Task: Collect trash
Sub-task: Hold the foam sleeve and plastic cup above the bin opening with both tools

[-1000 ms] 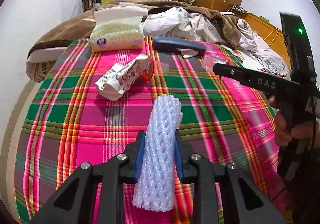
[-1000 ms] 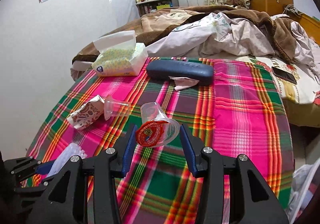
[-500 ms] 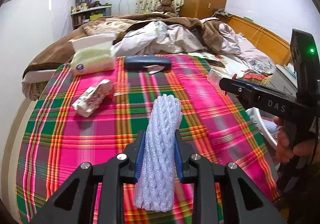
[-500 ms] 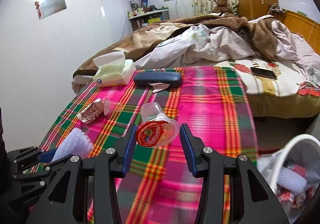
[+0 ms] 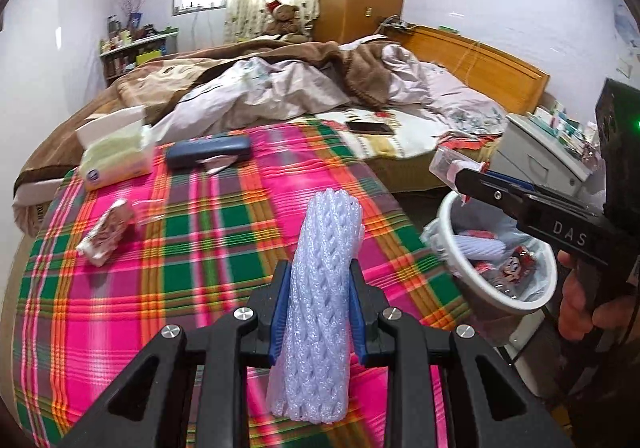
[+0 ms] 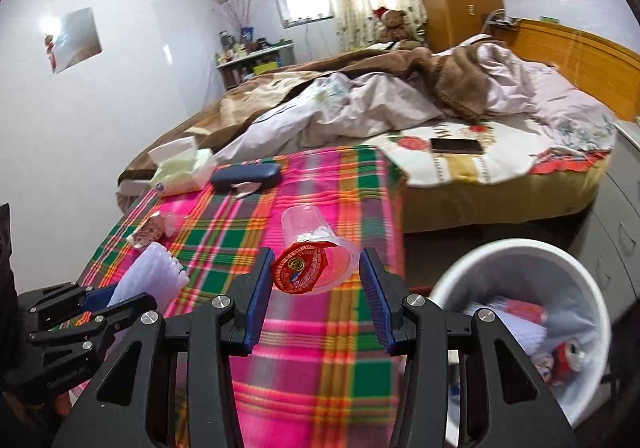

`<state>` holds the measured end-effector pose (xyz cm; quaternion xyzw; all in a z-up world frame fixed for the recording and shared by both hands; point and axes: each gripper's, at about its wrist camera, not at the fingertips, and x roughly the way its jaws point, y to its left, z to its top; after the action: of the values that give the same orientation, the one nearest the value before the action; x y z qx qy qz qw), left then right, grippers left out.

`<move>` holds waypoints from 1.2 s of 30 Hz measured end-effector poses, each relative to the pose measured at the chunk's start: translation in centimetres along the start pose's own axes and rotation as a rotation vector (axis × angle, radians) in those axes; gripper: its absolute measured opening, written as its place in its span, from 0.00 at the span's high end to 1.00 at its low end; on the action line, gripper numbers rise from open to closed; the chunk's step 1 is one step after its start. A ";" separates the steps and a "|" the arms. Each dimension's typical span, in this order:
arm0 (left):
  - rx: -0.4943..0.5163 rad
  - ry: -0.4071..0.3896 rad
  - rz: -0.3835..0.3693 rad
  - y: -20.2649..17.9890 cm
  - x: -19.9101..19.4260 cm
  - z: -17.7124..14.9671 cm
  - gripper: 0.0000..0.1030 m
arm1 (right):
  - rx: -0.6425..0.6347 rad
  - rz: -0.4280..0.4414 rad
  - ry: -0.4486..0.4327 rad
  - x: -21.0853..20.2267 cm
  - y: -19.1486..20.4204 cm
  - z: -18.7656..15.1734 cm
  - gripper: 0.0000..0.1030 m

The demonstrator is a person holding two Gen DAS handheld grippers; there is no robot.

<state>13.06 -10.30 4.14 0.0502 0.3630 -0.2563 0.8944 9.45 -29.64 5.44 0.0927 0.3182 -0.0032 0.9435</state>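
Slipping is being risked: the plastic cup (image 6: 316, 248) is being pinched loosely by right jaws, foam net (image 5: 324, 288) tightly by left, bin (image 6: 520, 248) at four o'clock.

Soft window daylight (blurred, fisheye-warped)

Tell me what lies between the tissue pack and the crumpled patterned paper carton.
Only bare plaid blanket, seen in the left wrist view: the green-and-white tissue pack lies farther back, the crumpled patterned paper carton nearer.
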 end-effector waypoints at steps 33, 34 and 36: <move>0.190 0.118 -0.215 -18.3 9.4 2.1 0.73 | 0.146 -0.317 0.091 -2.4 -14.6 -4.8 0.56; 0.192 0.118 -0.218 -18.6 9.7 2.1 0.73 | 0.147 -0.319 0.095 -2.4 -14.8 -5.0 0.56; 0.185 0.129 -0.232 -18.9 10.3 2.1 0.72 | 0.153 -0.324 0.099 -2.3 -15.2 -5.1 0.56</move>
<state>11.27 -31.52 0.60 0.1062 0.3980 -0.3865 0.8252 3.61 -43.81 0.22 0.1120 0.3738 -0.1749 0.9040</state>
